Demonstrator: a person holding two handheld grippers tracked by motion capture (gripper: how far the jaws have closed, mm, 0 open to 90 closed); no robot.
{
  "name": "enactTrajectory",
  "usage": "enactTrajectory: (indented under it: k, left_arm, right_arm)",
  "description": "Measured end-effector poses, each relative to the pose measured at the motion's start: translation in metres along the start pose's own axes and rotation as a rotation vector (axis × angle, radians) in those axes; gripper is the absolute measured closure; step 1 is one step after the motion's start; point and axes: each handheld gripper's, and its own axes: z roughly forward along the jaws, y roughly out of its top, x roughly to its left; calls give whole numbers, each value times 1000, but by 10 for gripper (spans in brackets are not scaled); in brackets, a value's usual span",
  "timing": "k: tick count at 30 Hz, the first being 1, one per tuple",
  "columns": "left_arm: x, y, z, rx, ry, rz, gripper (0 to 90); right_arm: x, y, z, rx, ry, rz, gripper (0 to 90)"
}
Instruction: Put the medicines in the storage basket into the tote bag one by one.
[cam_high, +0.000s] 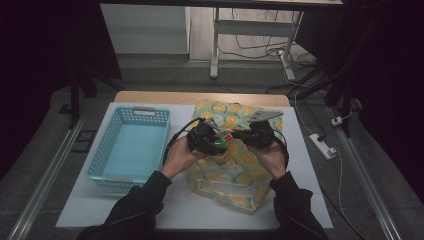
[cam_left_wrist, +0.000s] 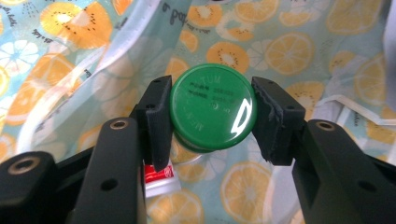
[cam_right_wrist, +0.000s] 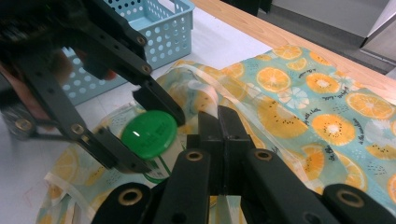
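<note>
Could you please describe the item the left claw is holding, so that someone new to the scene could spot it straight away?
Start at the fruit-print bag lying on the white table, right of the blue basket. Over the bag's middle, the left claw grips a container by its round green lid. That glossy green disc is the one plain green thing among the orange and kiwi slices.

Your left gripper (cam_high: 214, 141) grips the capped bottle (cam_high: 220, 146) over the bag (cam_high: 235, 170), with the basket (cam_high: 131, 145) lying to its left.
</note>
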Motion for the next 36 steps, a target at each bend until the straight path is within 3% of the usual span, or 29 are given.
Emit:
enactTrajectory:
  k: [8, 21, 28, 36]
  left_arm:
    - [1, 2, 14, 8, 25, 15, 517]
    - [8, -1, 31, 18, 51, -15, 516]
    - [9, -1, 32, 2, 47, -24, 502]
    - [0, 0, 13, -41, 27, -47, 288]
  right_arm:
    - [-2, -1, 1, 5, -4, 3, 900]
    - [-2, -1, 1, 6, -5, 4, 900]
    - [-2, -2, 1, 6, -4, 3, 900]
    - [-2, -1, -1, 2, -3, 2, 900]
